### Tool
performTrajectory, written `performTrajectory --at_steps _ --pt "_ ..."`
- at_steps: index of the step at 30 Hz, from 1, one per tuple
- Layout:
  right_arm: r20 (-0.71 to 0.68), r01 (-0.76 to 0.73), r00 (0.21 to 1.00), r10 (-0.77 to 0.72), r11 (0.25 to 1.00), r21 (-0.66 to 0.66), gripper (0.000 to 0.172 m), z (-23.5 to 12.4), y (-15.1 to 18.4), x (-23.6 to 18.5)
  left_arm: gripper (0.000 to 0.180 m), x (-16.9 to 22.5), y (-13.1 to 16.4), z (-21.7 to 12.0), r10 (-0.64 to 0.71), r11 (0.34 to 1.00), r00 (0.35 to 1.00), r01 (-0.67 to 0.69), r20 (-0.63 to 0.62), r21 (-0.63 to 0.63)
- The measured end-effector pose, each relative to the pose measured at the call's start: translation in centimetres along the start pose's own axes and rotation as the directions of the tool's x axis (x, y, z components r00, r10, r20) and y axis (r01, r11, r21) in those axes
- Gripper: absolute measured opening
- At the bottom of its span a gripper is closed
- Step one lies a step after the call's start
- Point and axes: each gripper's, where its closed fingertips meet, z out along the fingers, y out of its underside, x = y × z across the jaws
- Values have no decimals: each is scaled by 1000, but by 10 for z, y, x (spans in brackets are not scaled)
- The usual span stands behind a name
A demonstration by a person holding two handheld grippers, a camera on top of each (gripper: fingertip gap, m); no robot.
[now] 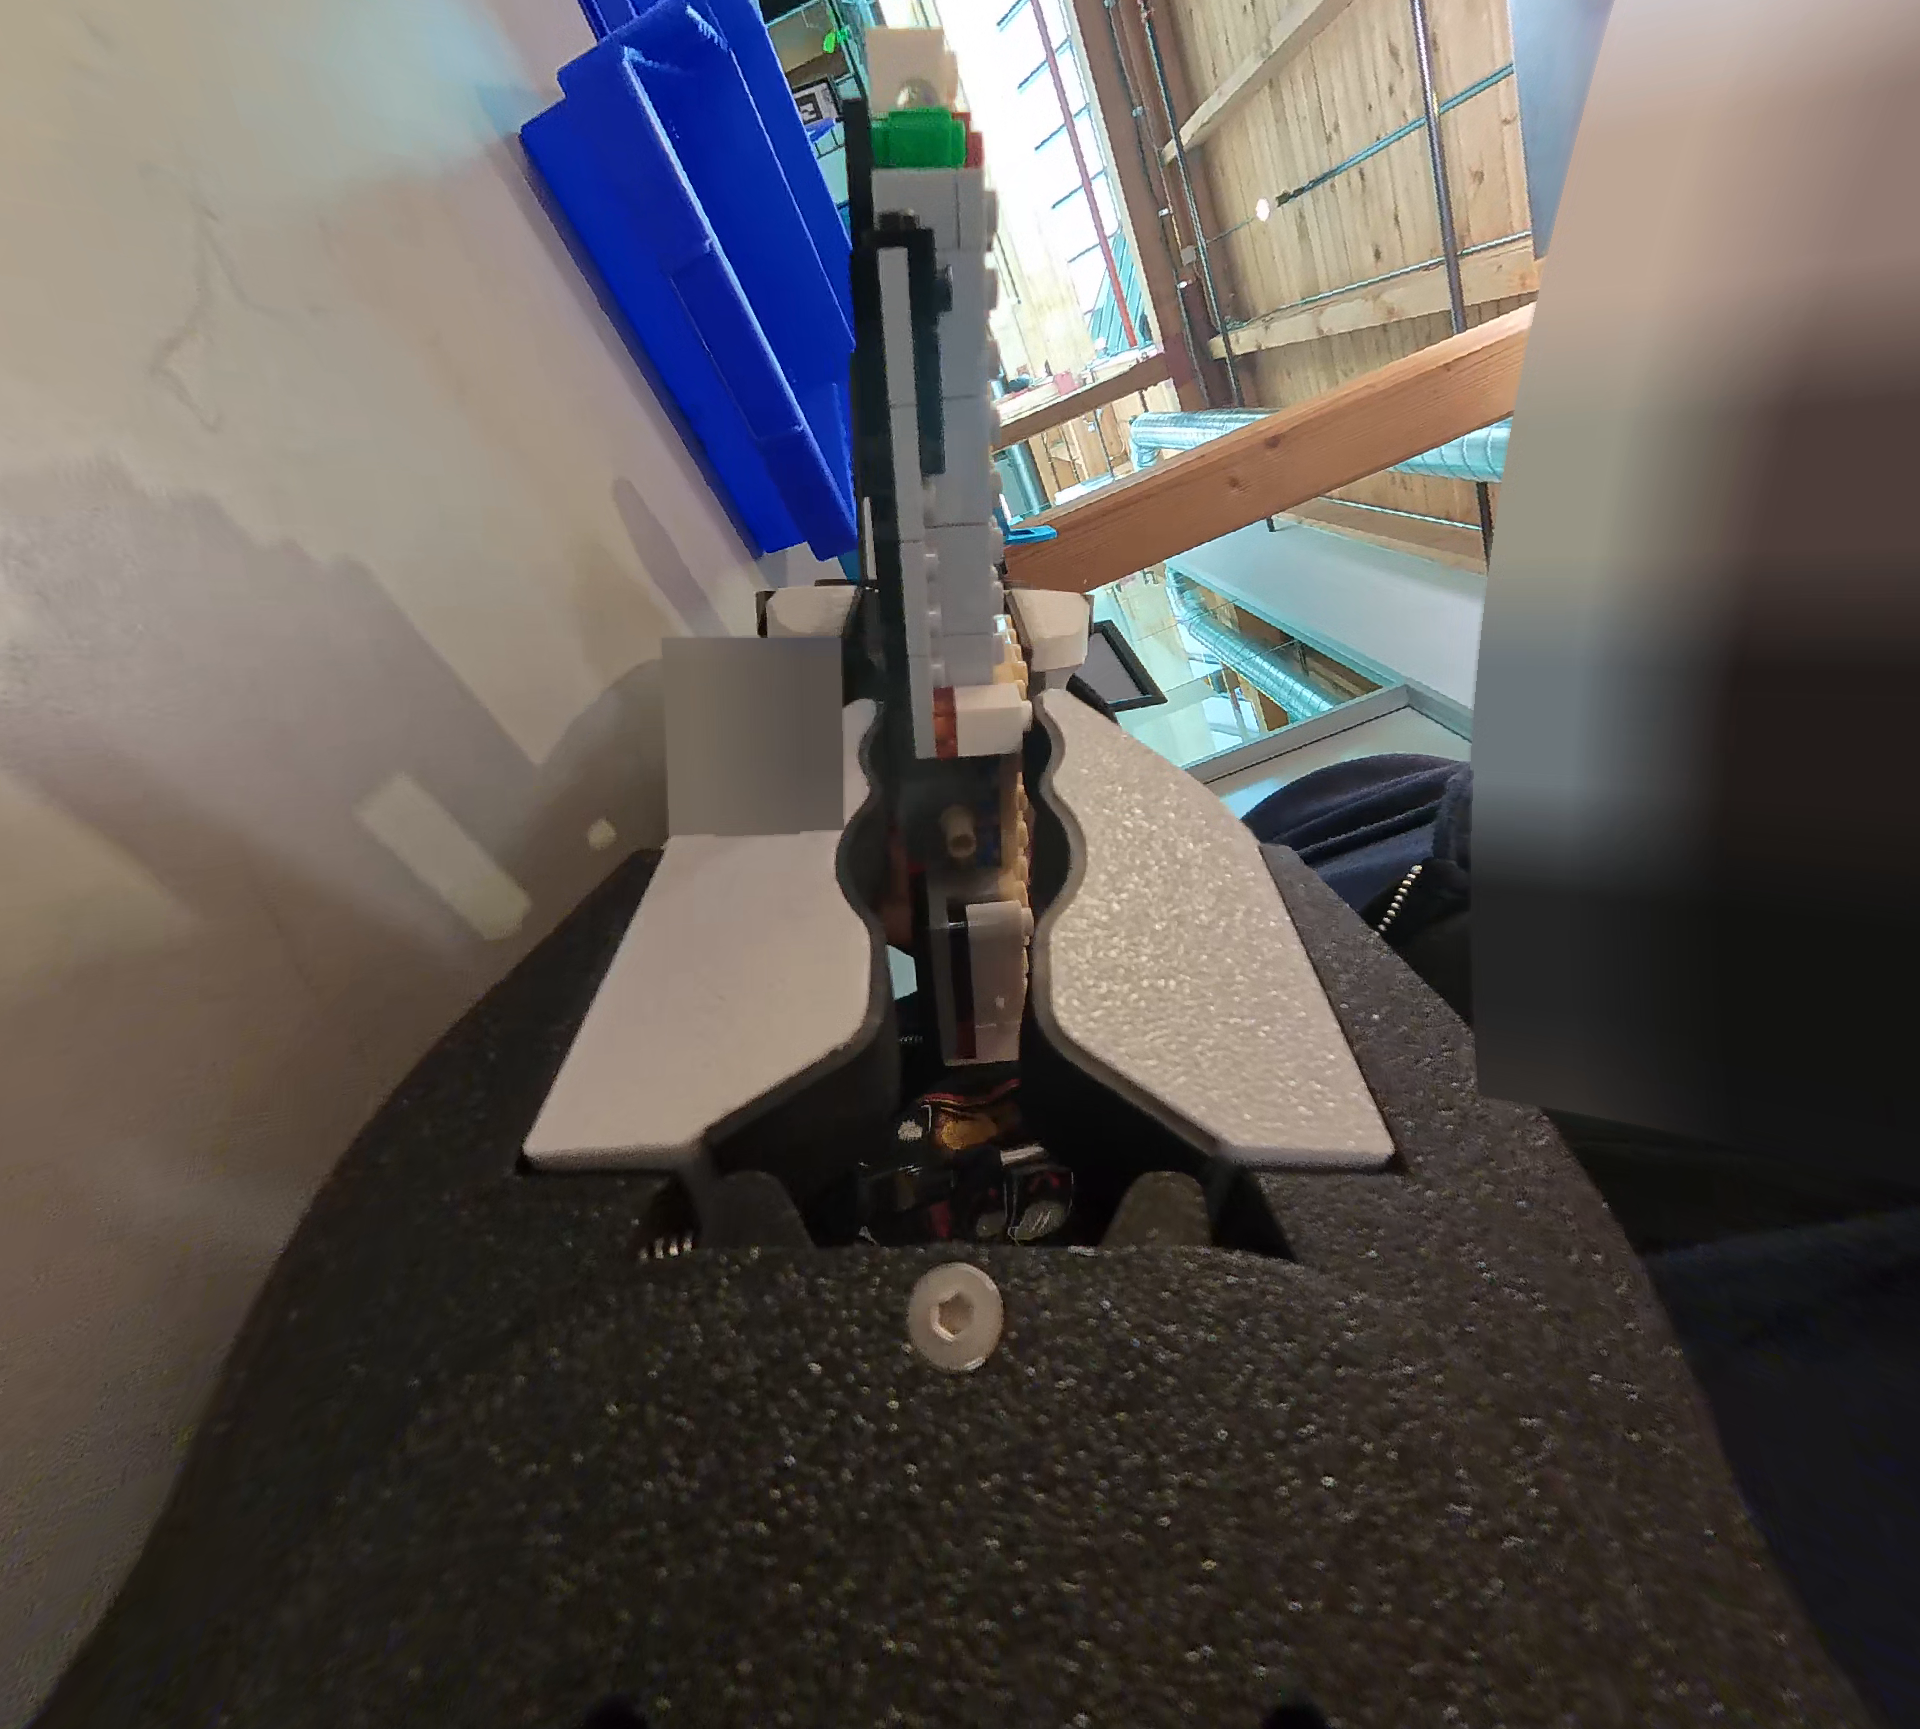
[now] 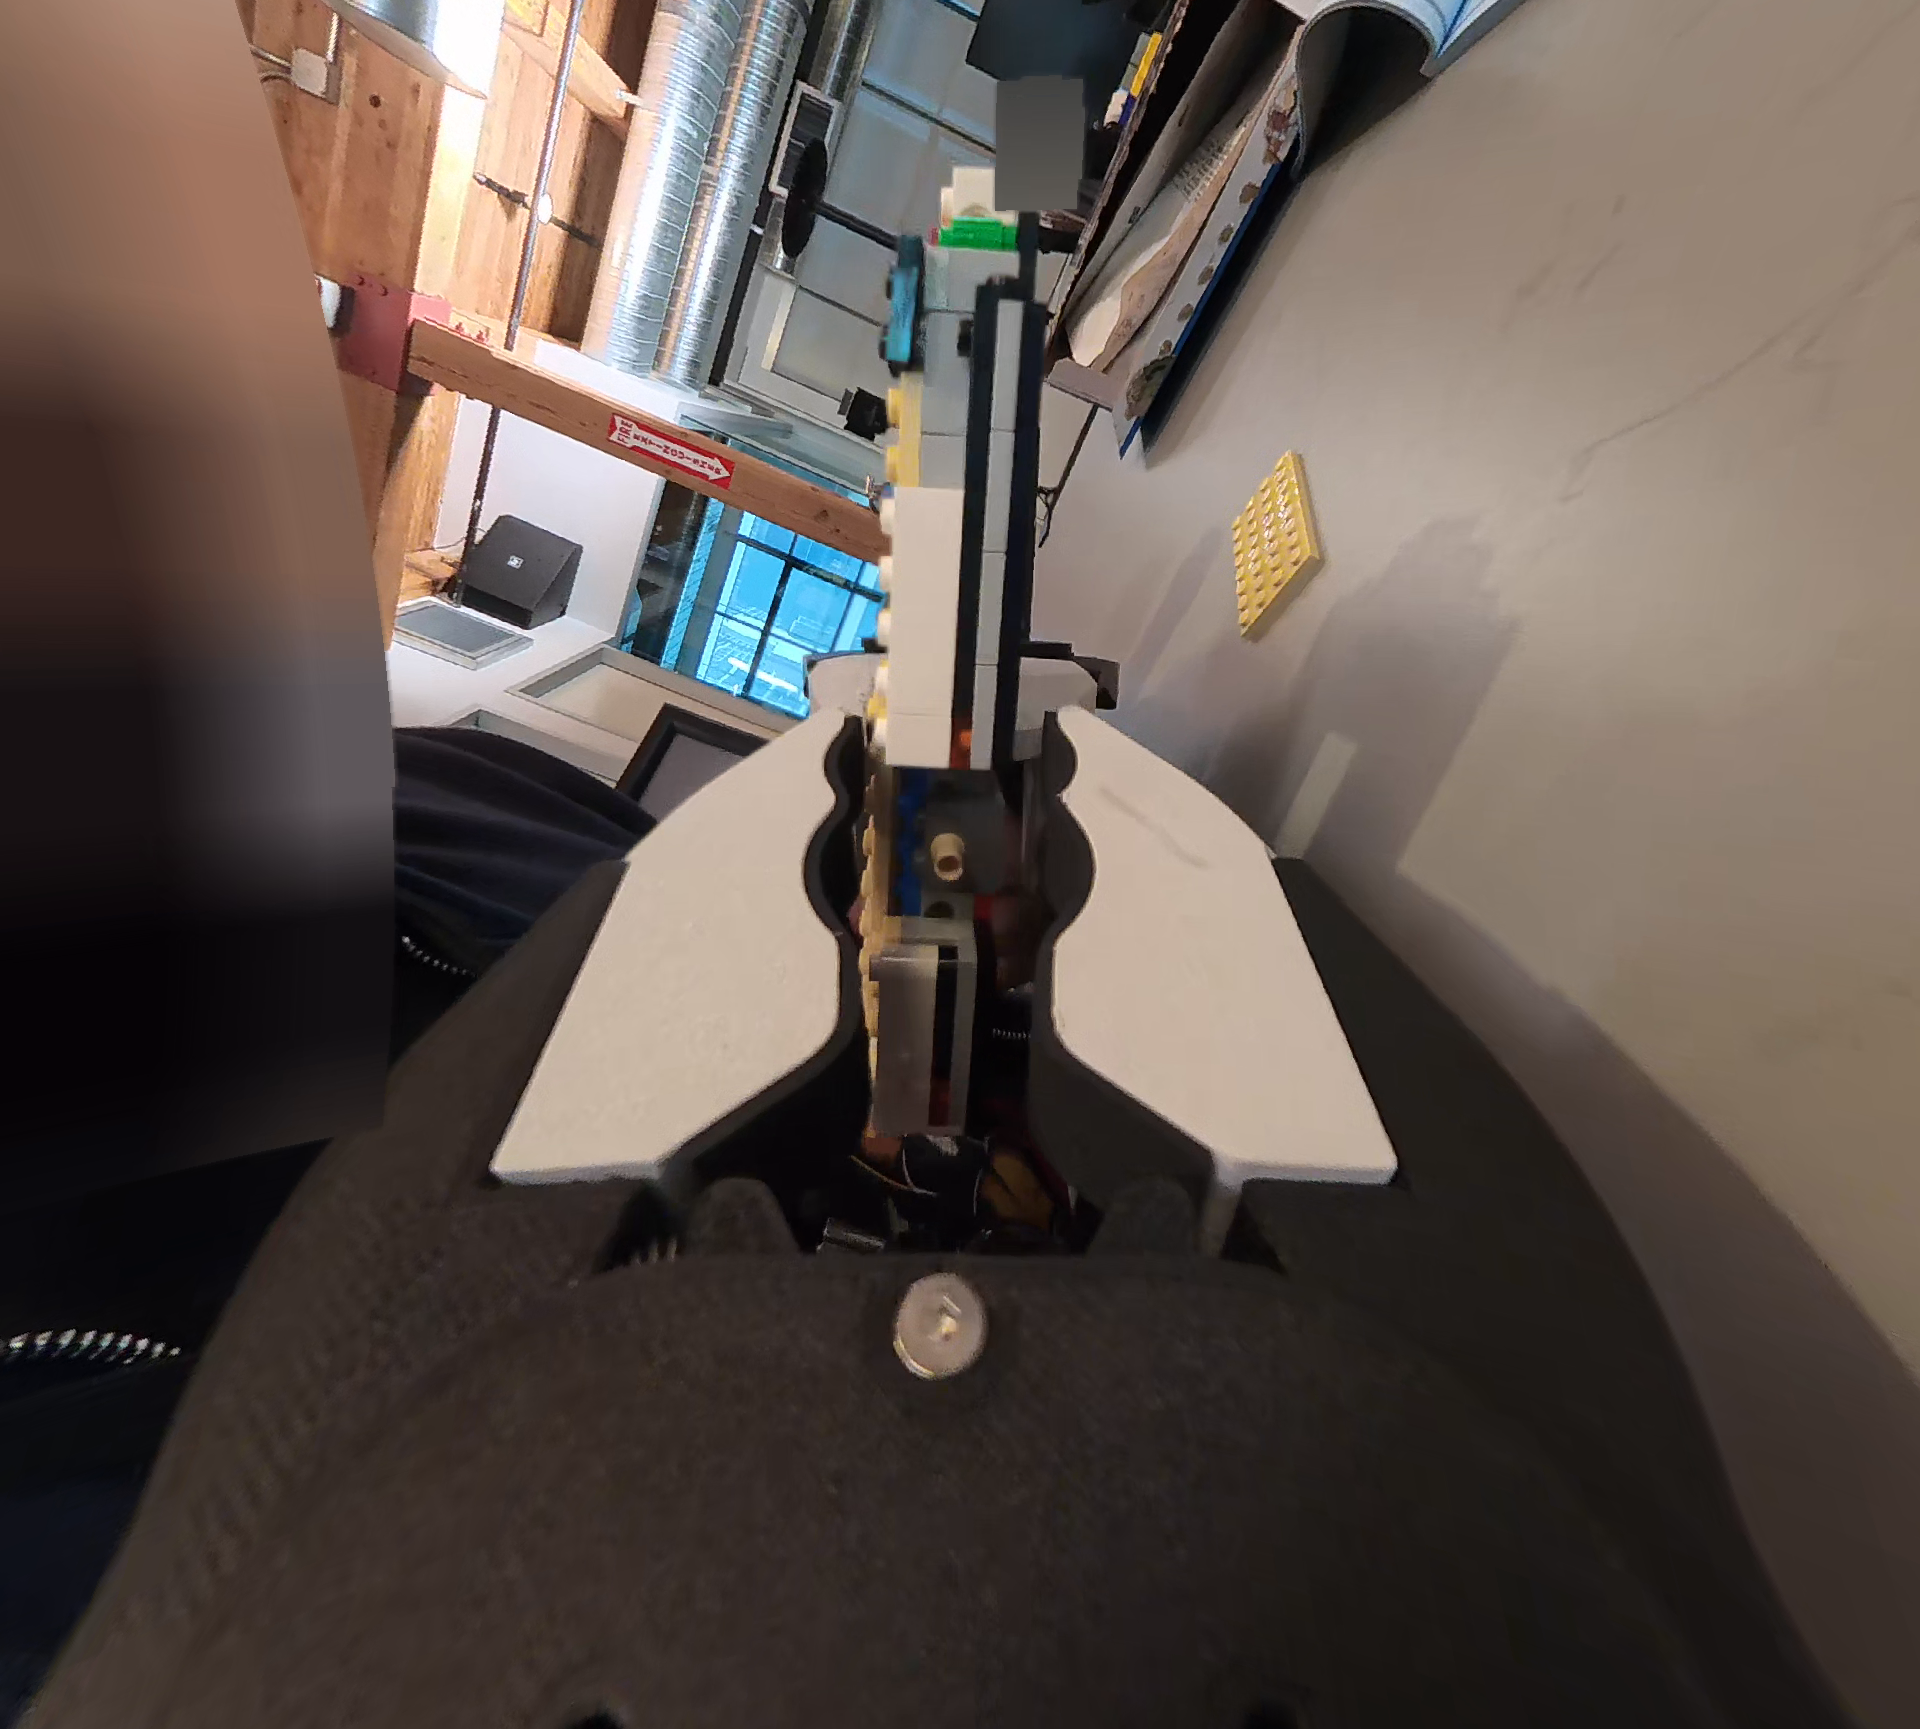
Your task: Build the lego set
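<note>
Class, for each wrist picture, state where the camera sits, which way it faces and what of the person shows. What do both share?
Left wrist view: on the left gripper, facing along its jaws at a brick model, blue bins beyond; dark clothing shows right.
Right wrist view: on the right gripper, facing along its jaws at the brick model, yellow plate on the table; dark clothing left.
Shared: brick model, dark clothing.

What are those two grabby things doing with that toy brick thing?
A person is holding a long brick-built model up off the table, edge-on to both cameras. The left tongs grip one end. The right tongs sit around the other end. A yellow studded plate lies on the table, and blue bins sit nearby.
</note>
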Motion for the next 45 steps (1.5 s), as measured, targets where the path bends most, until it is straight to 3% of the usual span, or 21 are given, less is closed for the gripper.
performTrajectory --at_steps 4,6,13,18,23,30,45 --pt "16 4 1000 -3 999 -51 32 3 7 -3 22 1 0 1 4 1000 1000 -4 -4 -4" --pt "40 -6 999 8 999 -50 25 4 7 -6 22 2 1 1 6 1000 1000 -6 -6 -8" --pt "76 -38 996 40 999 -32 24 3 7 -7 23 4 0 1 4 1000 1000 -4 -8 -16" --pt "83 -69 994 69 998 2 24 -1 2 -4 39 0 -2 -1 -8 1000 1000 8 18 -8" --pt "79 -75 994 73 997 24 24 -3 -2 -4 40 -1 -2 0 -14 1000 1000 14 27 -9" --pt "78 -102 992 97 993 61 23 -5 -7 -1 36 -2 13 5 -16 995 999 20 49 -97" --pt "87 -124 989 118 990 68 25 -4 -6 0 22 -2 8 7 -65 996 997 66 35 -53"
